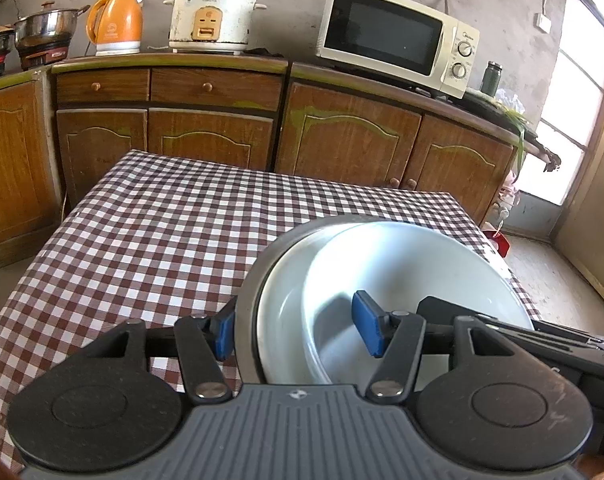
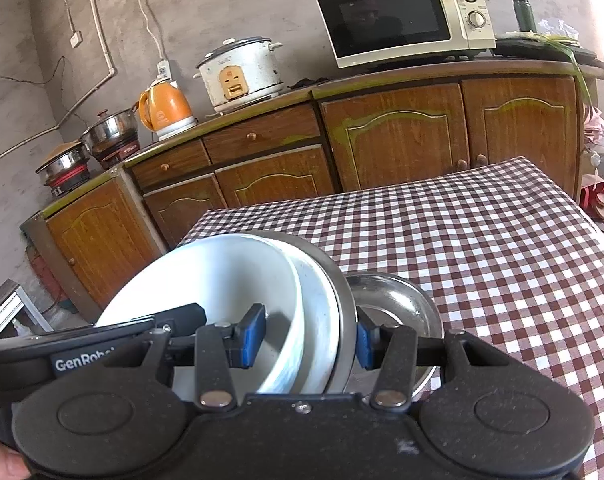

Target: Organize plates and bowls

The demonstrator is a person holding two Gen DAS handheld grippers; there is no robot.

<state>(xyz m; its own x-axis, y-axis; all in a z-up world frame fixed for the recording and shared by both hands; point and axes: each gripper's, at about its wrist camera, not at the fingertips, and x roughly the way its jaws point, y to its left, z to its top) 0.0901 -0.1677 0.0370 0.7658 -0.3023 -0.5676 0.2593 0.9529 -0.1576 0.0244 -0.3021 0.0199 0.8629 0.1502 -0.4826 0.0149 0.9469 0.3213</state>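
Observation:
A stack of nested dishes hangs above the checkered table [image 1: 162, 220]: a white bowl [image 1: 413, 264] inside a second white dish, both inside a steel plate [image 1: 249, 300]. My left gripper [image 1: 296, 332] is shut on the stack's left rim, one blue pad outside the steel and one inside the white bowl. In the right wrist view the same white bowl [image 2: 222, 272] and steel plate [image 2: 341, 292] are clamped at the right rim by my right gripper [image 2: 307, 340]. Just past that rim, a separate steel bowl [image 2: 397, 304] sits on the table [image 2: 501, 248].
Wooden cabinets [image 1: 206, 140] run behind the table, carrying a microwave [image 1: 397, 36], a rice cooker [image 1: 212, 16], an orange kettle [image 1: 116, 24] and pots [image 1: 46, 28]. A red bag [image 2: 601, 200] sits on the floor by the table's right side. A thumb [image 2: 2, 460] shows at the lower left.

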